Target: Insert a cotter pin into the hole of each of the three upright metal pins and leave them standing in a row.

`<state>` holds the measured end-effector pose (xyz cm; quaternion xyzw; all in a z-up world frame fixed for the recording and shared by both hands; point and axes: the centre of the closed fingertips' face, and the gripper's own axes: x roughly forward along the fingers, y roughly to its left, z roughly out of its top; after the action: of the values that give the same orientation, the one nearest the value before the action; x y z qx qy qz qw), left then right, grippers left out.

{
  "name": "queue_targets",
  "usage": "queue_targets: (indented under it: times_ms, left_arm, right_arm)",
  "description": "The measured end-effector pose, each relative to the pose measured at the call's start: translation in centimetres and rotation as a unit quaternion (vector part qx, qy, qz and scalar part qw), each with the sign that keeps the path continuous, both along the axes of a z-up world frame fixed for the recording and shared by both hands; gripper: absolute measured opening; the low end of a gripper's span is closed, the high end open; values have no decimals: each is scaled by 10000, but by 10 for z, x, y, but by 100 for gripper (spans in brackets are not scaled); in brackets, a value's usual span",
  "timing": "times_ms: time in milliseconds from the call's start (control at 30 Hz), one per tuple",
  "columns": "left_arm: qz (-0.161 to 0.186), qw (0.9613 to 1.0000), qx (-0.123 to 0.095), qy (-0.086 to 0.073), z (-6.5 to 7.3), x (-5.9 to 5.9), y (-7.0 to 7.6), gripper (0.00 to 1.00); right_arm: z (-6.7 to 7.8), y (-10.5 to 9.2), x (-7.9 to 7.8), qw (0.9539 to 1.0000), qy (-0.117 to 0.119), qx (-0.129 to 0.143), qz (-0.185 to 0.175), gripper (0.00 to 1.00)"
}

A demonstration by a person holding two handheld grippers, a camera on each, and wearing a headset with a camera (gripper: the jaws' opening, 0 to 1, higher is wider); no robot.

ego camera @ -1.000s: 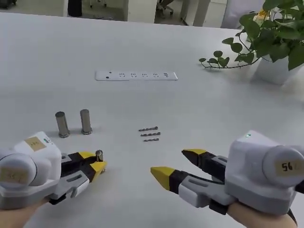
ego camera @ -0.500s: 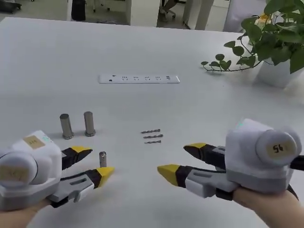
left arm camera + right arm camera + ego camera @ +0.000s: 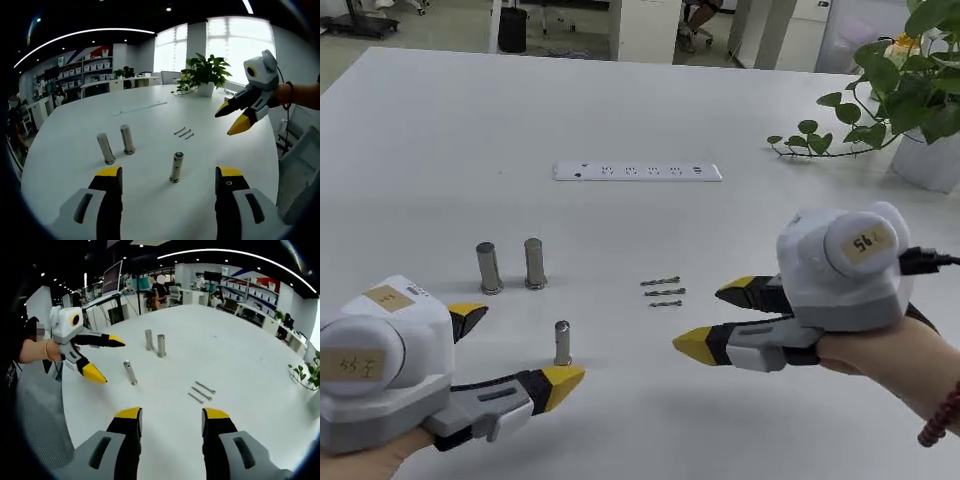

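**A:** Left tool (image 3: 518, 345) was spread wide with nothing in it, and the lone metal pin (image 3: 562, 343) stood upright just off its yellow tips, untouched.

**B:** And that was the danger spot for me. The nearer jaw tip sat right beside that pin. If the tool closed off-centre or swung sideways, it looked ready to topple and roll.

**A:** The other two metal pins (image 3: 510, 266) stood close together farther back on the left, well apart from the lone one. So the row wasn't formed, and none of them carried a pin.

**B:** Right tool (image 3: 712, 318) gaped too, empty, with its nose aimed toward the three cotter pins (image 3: 661, 291). They lay flat, side by side, in the middle of the worktop (image 3: 440, 140).

**A:** They were thin things lying flat on a smooth top. I'd have expected the jaws to skid off one, or pinch two at once because they lay so near each other.

**B:** Then there was the hole. I couldn't make it out on any pin, so which way it faced was anyone's guess. If a cotter pin was pushed in without the post braced, the post would probably go over.

**A:** The power strip (image 3: 638, 172) lay far back, well out of the way.
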<state>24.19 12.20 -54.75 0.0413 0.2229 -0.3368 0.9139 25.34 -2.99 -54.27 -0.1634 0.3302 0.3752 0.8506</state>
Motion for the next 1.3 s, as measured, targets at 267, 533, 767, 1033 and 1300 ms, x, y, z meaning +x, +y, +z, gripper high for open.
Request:
queue_targets:
  times_ms: [267,533,767,1033,1300]
  left_arm:
    - [40,9999,-103,-10,9,-8,5,87]
    - [9,10000,47,-70,10,-13,9,95]
    - [19,10000,73,-35,10,-20,9,99]
    - [142,9999,81,3,8,-21,16,96]
    - [195,9997,107,-50,8,-20,20,92]
  right_arm:
    - [-12,2,16,9976,199,-423,503,42]
    - [-30,2,25,9913,438,-815,935,38]
    - [-38,1,34,9829,379,-1240,1306,32]
    - [-49,-3,50,9783,488,-1381,1464,25]
    - [-57,-4,59,9786,637,-1351,1418,18]
